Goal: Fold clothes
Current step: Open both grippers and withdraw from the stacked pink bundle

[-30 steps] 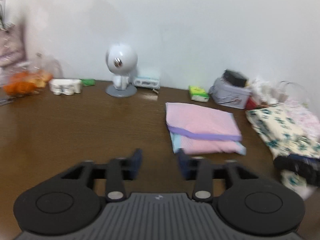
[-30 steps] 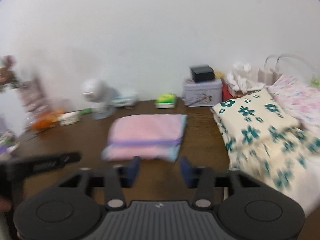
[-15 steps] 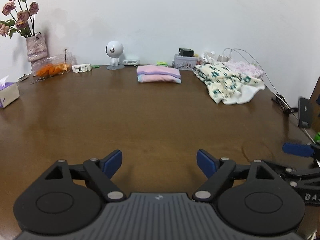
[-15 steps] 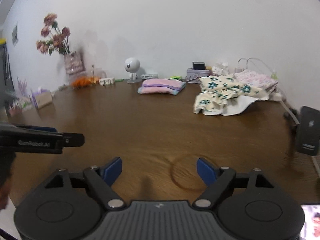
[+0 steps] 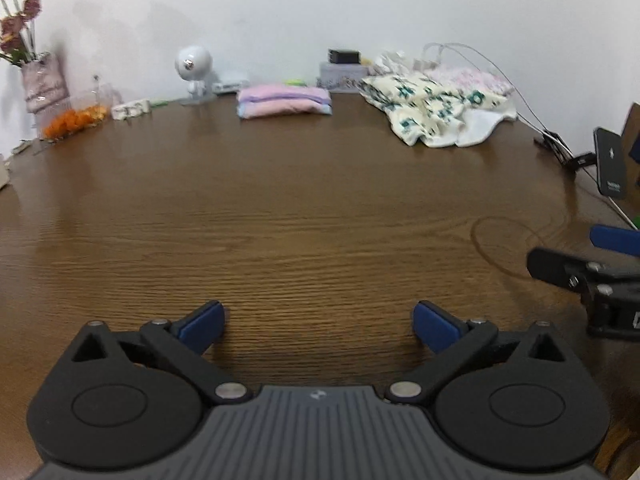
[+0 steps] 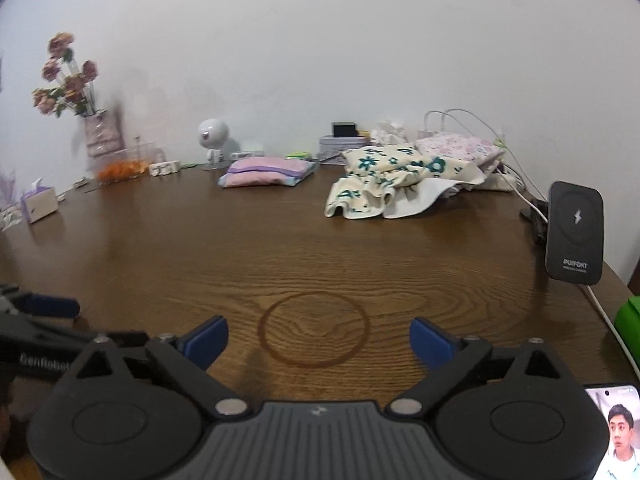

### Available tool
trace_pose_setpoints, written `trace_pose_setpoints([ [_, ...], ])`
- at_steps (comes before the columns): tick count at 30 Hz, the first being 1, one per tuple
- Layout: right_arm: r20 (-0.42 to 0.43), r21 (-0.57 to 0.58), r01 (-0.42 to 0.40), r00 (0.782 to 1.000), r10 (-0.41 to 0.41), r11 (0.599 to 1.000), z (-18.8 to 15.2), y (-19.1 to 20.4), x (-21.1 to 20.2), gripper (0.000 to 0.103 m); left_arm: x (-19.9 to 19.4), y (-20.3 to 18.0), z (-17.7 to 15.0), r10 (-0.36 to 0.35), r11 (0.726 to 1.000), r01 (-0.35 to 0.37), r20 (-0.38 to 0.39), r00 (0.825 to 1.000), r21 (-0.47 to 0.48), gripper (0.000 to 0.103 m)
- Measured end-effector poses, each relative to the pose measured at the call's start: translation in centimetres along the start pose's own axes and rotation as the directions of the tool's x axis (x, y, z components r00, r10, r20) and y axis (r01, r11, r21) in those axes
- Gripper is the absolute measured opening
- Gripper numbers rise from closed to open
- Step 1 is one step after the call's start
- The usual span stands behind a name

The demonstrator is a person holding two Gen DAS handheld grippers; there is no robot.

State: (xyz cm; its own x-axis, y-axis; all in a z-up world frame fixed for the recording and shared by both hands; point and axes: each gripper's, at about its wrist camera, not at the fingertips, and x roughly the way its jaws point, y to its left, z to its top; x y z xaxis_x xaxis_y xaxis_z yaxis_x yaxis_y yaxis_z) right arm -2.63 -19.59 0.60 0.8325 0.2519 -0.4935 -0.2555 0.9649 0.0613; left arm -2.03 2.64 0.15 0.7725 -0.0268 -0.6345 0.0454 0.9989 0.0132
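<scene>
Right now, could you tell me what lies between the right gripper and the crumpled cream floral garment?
Only bare brown wooden table with a faint ring stain, in the right wrist view.

My left gripper hangs low over the near edge of the counter, tilted downward. Its jaws are opening, blue fingertips spread wide, only bare wood between them. My right gripper sits just beside it, likewise over the counter's near edge and tilted downward. Its jaws are opening too, with nothing between them. From each gripper's camera the other shows at the frame's side.
</scene>
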Motion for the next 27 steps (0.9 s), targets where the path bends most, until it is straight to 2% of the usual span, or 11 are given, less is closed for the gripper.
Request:
trace_pose_setpoints([
  [8,-0.116,0.025,-0.004,0.993,0.007,1.0,0.1,-0.3,1.9,0.099,0.4,-0.4,-0.1,0.008,1.0,-0.008,0.014,1.0,-0.008,0.103],
  [11,-0.144,-0.008,0.008,0.99,-0.009,1.0,0.2,0.2,2.6,0.101,0.4,-0.4,0.0,0.012,1.0,-0.012,0.015,1.0,-0.011,0.102],
  [27,-0.155,-0.008,0.077,0.985,-0.077,0.997,0.2,0.4,2.8,0.103,1.3,-0.9,0.8,0.0,1.0,0.0,0.016,1.0,-0.005,0.102],
])
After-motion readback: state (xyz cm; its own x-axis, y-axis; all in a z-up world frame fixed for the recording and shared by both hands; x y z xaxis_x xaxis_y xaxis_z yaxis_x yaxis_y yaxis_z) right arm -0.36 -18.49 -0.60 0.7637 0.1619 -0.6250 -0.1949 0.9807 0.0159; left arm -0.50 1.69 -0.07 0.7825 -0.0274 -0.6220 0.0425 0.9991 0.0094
